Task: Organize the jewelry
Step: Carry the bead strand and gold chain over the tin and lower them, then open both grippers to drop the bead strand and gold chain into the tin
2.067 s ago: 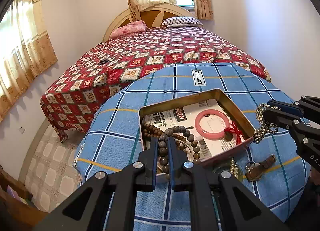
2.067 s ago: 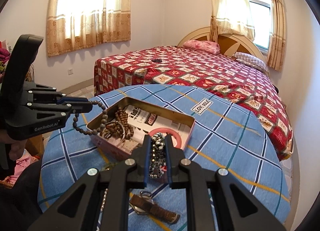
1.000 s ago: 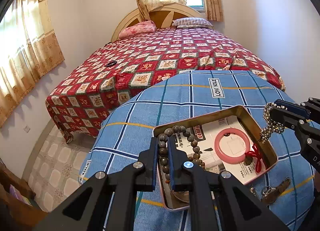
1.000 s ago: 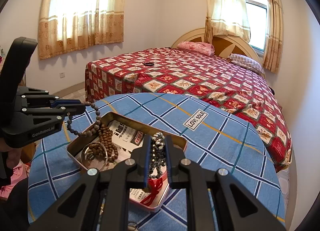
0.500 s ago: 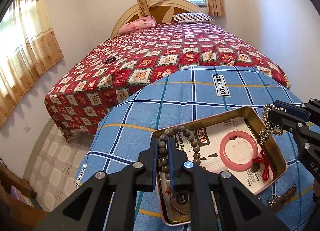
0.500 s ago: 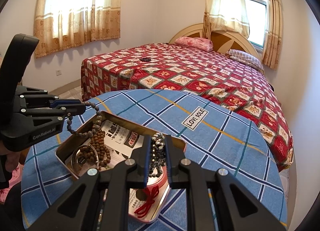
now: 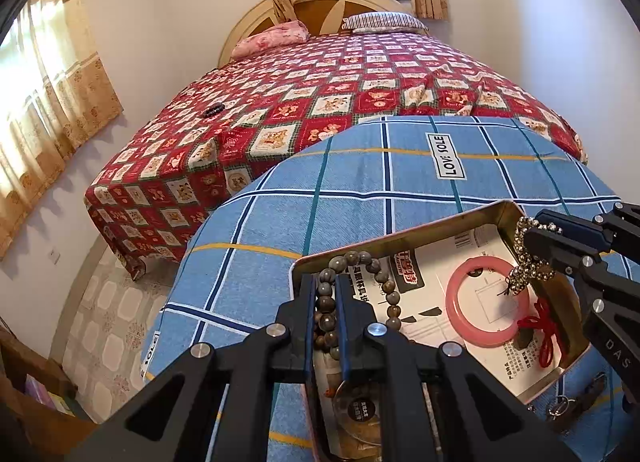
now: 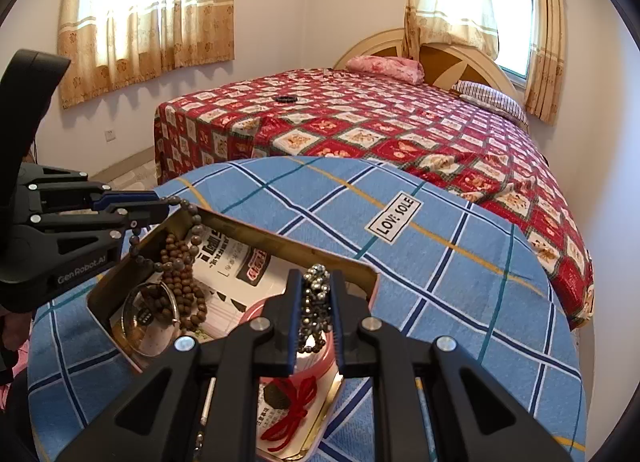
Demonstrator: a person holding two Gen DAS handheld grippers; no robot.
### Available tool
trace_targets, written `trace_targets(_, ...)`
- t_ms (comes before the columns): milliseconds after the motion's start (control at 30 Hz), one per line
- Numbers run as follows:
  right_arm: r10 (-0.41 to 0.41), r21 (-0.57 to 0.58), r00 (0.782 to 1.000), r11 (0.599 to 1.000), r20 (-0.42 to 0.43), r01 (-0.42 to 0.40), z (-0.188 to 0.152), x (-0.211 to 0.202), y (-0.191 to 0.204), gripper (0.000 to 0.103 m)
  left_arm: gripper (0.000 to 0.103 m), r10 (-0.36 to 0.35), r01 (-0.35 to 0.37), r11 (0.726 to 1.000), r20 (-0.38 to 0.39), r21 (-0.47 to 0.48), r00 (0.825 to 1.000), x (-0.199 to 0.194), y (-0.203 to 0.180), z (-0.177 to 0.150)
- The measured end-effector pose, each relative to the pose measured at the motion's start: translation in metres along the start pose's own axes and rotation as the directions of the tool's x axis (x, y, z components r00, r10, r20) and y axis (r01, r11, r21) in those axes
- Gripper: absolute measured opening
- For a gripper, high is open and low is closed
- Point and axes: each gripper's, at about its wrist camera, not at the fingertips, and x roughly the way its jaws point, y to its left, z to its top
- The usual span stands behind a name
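An open metal tin [image 7: 505, 211] [image 8: 280, 240] lined with printed paper sits on the blue checked table. My left gripper [image 7: 325, 286] [image 8: 166, 208] is shut on a grey-brown bead bracelet [image 7: 362, 260] [image 8: 192, 218] that hangs over the tin's left end. My right gripper [image 8: 316, 282] [image 7: 528, 232] is shut on a silver bead bracelet [image 8: 314, 302] [image 7: 528, 266] held over the tin's right end. In the tin lie a pink bangle [image 7: 486, 302] with a red tassel [image 7: 546, 332] [image 8: 294, 416], brown wooden beads [image 8: 180, 286] and a round glass piece [image 8: 150, 318].
A watch with a brown strap [image 7: 580, 402] lies on the blue cloth [image 7: 360, 182] beside the tin, at the near right. A bed with a red patterned cover [image 7: 340, 94] stands right behind the table. A dark bracelet [image 8: 286, 99] lies on the bed.
Both grippers, each keeping its bracelet, have moved over the tin. The tin has slid nearer and lower in both views. The beads hang closer to the tin's inside.
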Motion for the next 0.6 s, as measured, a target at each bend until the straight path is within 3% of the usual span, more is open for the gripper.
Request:
trace_targets(500,-0.022,-0.009,0.999,1.000,-0.032,0.021,-0.006,0.014,0.001,0.017,0.011,0.014,-0.013,1.000,-0.037,0.025,0.999,0.014,-0.007,0.001)
trace_targets(567,-0.026,0.001,0.999,1.000,-0.022,0.026,-0.007,0.013,0.000,0.028,0.021,0.020,-0.020,1.000,-0.034,0.022,0.999,0.013,-0.007,0.000)
trace_targets(600,-0.021,0.012,1.000,1.000,-0.022,0.021,-0.008,0.012,-0.002,0.030,0.037,0.023,-0.022,1.000,-0.029,0.015,0.999,0.011,-0.006,0.000)
